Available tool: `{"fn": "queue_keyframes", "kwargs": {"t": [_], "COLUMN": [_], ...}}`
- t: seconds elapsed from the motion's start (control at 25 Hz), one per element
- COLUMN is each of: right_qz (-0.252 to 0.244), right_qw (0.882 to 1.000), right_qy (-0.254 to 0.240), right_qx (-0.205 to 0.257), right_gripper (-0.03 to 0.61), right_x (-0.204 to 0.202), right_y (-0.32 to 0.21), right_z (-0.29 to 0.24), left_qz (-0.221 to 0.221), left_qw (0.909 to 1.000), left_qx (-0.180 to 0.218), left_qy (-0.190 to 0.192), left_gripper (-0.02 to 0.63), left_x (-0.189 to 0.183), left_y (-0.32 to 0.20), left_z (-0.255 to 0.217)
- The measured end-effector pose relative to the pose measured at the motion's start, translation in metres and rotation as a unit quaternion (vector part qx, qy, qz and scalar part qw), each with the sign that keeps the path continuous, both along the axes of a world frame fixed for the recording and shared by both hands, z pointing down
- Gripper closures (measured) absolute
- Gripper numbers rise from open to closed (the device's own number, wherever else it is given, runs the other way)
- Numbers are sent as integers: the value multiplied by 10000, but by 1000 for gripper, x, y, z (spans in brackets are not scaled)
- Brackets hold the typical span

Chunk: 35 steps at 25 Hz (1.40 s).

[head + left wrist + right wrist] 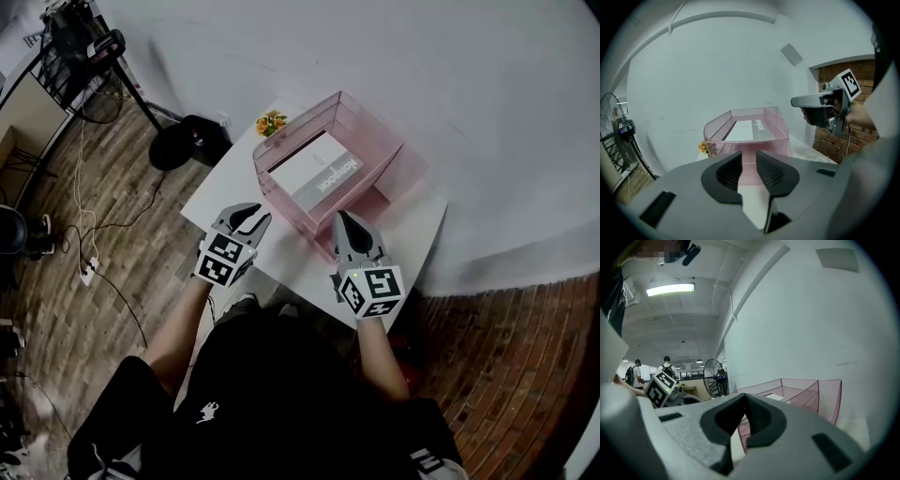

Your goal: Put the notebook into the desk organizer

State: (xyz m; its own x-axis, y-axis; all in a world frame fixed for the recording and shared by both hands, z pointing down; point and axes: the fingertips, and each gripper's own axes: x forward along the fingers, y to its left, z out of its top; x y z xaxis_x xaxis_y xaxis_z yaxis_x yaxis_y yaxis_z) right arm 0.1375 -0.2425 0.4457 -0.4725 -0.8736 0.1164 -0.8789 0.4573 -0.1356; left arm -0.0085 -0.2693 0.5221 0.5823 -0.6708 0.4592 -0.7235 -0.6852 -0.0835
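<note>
Up in the top tray of the pink desk organizer [375,141] the notebook [314,169] already lies flat, so I'd say it's basically done. What's left is backing both tongs off level so nothing snags the front lip. The left tongs [255,217] are empty with a narrow gap, the right tongs [343,220] pinched together on nothing. The organizer is thin, stiff wire mesh with sloped sides, the notebook a smooth white slab with a grey band, on a slick white tabletop [412,230].
</note>
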Motion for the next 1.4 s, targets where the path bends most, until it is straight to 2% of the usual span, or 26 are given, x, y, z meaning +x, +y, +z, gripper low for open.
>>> {"fn": "queue_keyframes", "kwargs": {"t": [0.2,0.4,0.84,1.16,1.4], "right_qz": [174,490,1182,1678,1946], "right_qw": [9998,9987,9924,9849,9799], "right_qy": [46,85,272,312,287], "right_qx": [98,133,206,278,330], "right_gripper": [575,577,577,577,577], "right_x": [-4,-5,-47,-80,-98], "right_y": [15,34,98,152,183], "right_z": [-5,-10,-28,-35,-41], "left_qz": [19,126,500,744,1053], "left_qw": [9995,9979,9929,9902,9863], "left_qx": [145,301,687,685,567], "left_qy": [294,561,827,967,1132], "left_gripper": [609,609,611,611,611], "left_x": [-6,-11,-62,-102,-117], "left_y": [7,17,61,94,118], "left_z": [-16,-34,-64,-66,-67]}}
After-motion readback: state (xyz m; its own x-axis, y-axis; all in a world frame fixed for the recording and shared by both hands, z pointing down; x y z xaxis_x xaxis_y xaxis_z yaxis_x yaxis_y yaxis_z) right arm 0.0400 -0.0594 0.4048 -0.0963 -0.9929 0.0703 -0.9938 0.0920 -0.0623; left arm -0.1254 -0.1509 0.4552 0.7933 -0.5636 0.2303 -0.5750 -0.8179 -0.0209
